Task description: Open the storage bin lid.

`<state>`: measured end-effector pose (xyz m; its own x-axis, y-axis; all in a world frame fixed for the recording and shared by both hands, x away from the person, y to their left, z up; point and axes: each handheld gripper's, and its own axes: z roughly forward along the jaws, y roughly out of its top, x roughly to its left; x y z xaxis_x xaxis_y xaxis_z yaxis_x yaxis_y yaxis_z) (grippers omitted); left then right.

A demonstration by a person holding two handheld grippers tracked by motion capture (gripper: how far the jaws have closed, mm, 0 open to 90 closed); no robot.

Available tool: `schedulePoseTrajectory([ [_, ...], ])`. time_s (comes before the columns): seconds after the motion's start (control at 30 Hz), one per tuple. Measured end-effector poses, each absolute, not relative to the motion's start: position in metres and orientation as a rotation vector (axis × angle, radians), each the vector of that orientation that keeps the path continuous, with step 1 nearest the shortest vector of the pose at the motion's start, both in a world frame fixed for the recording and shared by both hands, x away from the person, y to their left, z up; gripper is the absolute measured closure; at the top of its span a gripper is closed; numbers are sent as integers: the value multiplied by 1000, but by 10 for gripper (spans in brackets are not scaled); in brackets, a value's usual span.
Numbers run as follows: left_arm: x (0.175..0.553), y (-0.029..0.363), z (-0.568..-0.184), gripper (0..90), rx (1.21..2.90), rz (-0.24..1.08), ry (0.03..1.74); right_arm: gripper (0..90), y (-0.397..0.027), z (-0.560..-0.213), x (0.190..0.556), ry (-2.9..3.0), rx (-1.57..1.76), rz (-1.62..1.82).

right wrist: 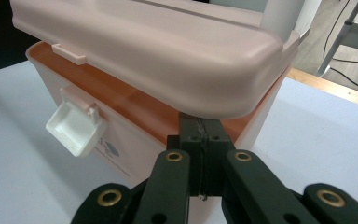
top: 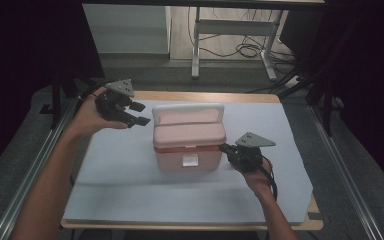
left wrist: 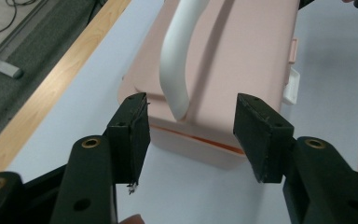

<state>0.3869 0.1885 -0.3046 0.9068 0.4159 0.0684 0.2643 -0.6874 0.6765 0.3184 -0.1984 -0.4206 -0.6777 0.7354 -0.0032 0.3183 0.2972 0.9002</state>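
1. Forearms enter from the near edge of the white mat (top: pixel 130 190); each hand carries a pair of black tongs.
2. Pink box (top: pixel 189 142) sits mid-mat, white handle (top: pixel 187 109) folded toward the far side, white latch (top: pixel 190 160) on the near face hanging unfastened.
3. Lid (right wrist: pixel 168 51) sits slightly raised: an orange gap shows beneath it in the right gripper view.
4. Right tongs (top: pixel 225 148): jaws together, tips touching the box's right end just under the lid's edge. No sign of anything pinched between them.
5. Left tongs (top: pixel 139 113): jaws apart, nothing between them, hovering just off the box's far left corner, aimed at the handle end.
6. Risk: the box looks light; a sideways nudge from the closed right tips could slide it on the mat.
7. Risk: the handle is rounded and smooth, so an off-centre bite by the left tongs may slip.
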Motion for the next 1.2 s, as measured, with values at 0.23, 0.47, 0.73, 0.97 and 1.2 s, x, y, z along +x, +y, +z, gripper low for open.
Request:
schedulePoseTrajectory([
  [0.23,373,196,-328,457,2328,271,496,899,-198,-421,319,2150,943,1347],
  [0.47,365,203,-352,477,2297,255,511,899,-198,-421,318,2149,940,1343],
  [0.73,357,207,-368,631,2247,260,578,900,-198,-420,319,2146,937,1346],
  [0.97,349,203,-381,861,2246,230,599,899,-198,-420,318,2147,938,1344],
  [1.2,340,198,-392,900,2246,200,597,899,-199,-420,318,2145,941,1348],
])
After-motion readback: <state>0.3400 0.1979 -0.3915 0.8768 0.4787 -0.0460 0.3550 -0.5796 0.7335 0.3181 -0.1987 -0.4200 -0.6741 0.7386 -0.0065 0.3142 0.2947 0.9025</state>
